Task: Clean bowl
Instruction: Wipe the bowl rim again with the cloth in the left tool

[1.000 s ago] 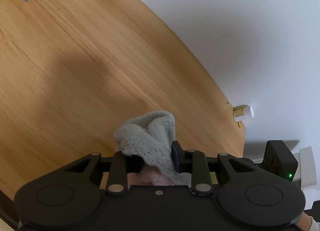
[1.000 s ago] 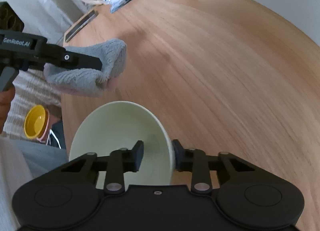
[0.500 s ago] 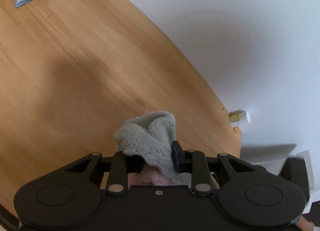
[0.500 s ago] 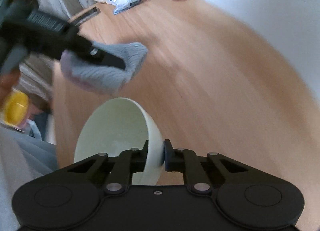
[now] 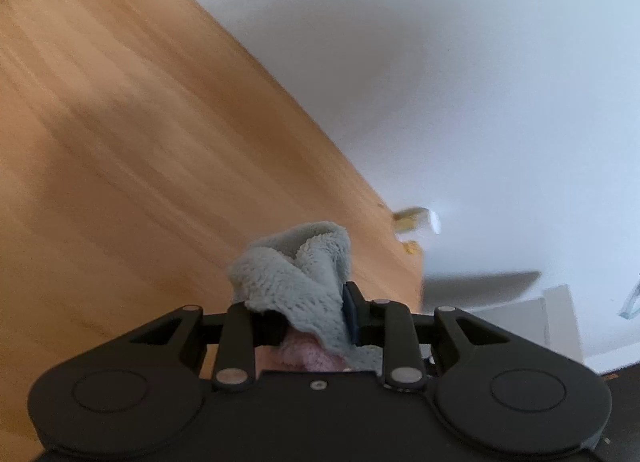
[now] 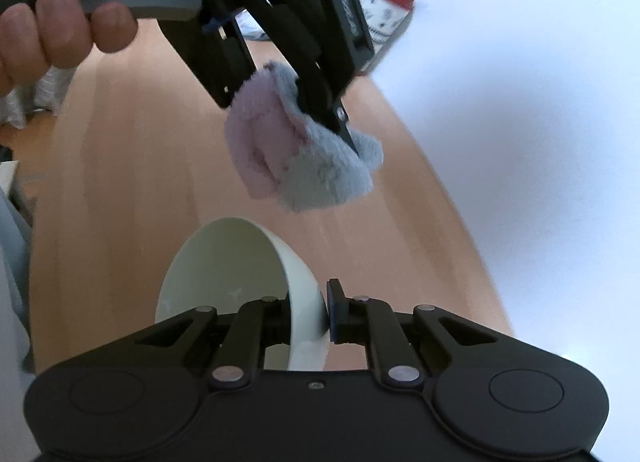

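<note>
Left tongs pinching cloth, right tongs clamped on bowl rim

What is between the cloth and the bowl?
Nothing. In the right wrist view, the cloth hangs apart above the bowl, with only bare table visible behind the gap.

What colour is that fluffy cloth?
The fluffy cloth is grey on one side, pale pink on the other; the right wrist view shows both.

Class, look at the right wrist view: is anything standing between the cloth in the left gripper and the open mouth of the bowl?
Nothing visible does. The cloth, clamped in the left gripper, hangs just above the bowl, which the right gripper holds by its rim; only open air lies between them.
</note>
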A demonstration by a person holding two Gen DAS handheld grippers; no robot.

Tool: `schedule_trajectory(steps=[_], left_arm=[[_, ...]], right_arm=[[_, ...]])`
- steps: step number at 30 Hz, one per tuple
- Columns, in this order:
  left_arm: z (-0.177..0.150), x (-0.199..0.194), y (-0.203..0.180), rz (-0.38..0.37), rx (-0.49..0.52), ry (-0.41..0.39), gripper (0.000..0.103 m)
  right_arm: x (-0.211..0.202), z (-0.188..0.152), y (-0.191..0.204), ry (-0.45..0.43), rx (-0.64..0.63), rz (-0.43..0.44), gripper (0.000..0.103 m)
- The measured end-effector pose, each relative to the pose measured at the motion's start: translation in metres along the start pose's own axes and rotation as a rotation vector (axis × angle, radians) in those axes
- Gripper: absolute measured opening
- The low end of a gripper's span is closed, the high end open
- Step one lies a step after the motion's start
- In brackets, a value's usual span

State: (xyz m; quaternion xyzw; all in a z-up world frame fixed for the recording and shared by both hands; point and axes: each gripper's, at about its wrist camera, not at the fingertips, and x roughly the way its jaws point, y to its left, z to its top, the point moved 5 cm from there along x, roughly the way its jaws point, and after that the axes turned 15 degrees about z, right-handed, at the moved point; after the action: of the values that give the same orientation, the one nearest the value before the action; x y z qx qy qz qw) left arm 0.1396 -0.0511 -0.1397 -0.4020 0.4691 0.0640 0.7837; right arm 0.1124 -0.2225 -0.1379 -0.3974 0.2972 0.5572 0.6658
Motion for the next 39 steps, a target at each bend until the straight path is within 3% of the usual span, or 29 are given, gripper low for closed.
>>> schedule_trajectory(steps=[3, 8, 16, 25, 31, 39], left_arm=[[0.0, 0.001, -0.02, -0.071, 0.022, 0.027, 0.025], [-0.007, 0.005, -0.042, -0.111, 0.078, 0.052, 0.025], [-0.016, 0.006, -0.058, -0.05, 0.228, 0.016, 0.025], [-0.018, 0.044, -0.034, 0.049, 0.135, 0.086, 0.024], [-0.018, 0.036, -0.045, -0.03, 0.092, 0.114, 0.023], [-0.014, 0.031, -0.055, -0.043, 0.115, 0.082, 0.025]], right_arm=[[-0.004, 0.003, -0.002, 0.021, -0.005, -0.038, 0.013], [-0.015, 0.01, -0.009, 0.014, 0.034, -0.096, 0.013], [-0.03, 0.007, -0.026, -0.014, 0.146, -0.168, 0.015], [-0.035, -0.01, -0.027, 0.001, 0.187, -0.19, 0.016], [-0.035, -0.017, -0.03, 0.001, 0.186, -0.187, 0.015], [-0.039, -0.02, -0.043, -0.032, 0.195, -0.207, 0.015]])
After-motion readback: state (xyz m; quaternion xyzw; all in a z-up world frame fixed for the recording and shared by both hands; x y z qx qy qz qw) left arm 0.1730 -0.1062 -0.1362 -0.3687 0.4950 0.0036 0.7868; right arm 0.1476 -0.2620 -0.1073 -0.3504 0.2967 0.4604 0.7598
